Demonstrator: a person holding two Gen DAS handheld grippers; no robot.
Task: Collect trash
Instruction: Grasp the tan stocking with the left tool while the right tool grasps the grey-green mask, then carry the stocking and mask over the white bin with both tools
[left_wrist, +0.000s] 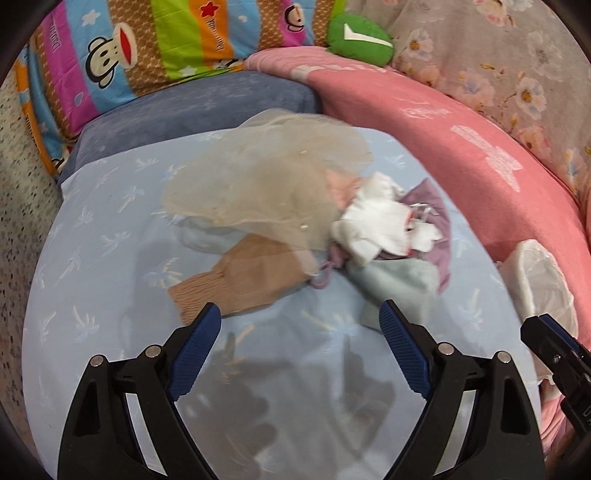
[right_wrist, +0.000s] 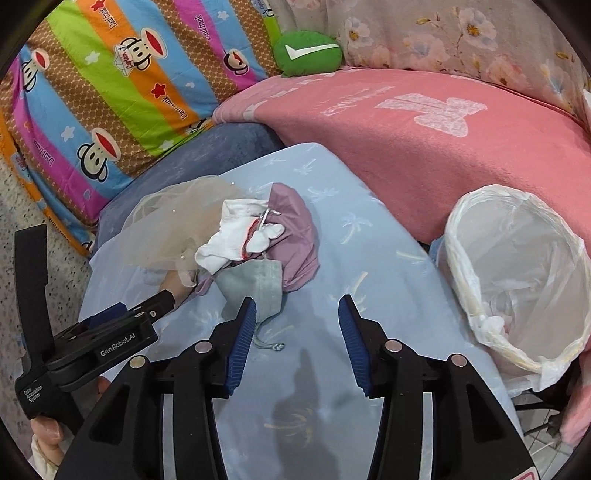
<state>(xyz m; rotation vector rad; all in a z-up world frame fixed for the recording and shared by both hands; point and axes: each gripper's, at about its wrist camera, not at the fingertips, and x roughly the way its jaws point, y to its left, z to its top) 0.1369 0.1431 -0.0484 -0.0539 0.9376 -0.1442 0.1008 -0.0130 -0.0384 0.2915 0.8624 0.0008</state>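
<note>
1. Nearest, low in the left wrist view, the left tongs (left_wrist: 300, 319) stand spread wide with nothing between the blue pads; only pale blue bed sheet (left_wrist: 110, 295) lies under them.
2. The right tongs (right_wrist: 297, 314) gape about halfway, also empty, with the left pad just beside the grey face mask (right_wrist: 258, 280). I judge this the approach to a first pick.
3. Mid-frame sits the trash pile: mask, white crumpled cloth (right_wrist: 236, 236), purple piece (right_wrist: 295, 229), tan piece (left_wrist: 236, 280), gauzy net (left_wrist: 266, 173). Take one loose edge at a time; the mask is closest.
4. Press the pads in low, or the sheet may bunch up with the catch.
5. The lined bin (right_wrist: 517, 273) waits at the right edge, mouth tilted toward the pile.
6. Farthest, the pink blanket (right_wrist: 406, 147) and striped pillow (right_wrist: 110, 92) stay put.
</note>
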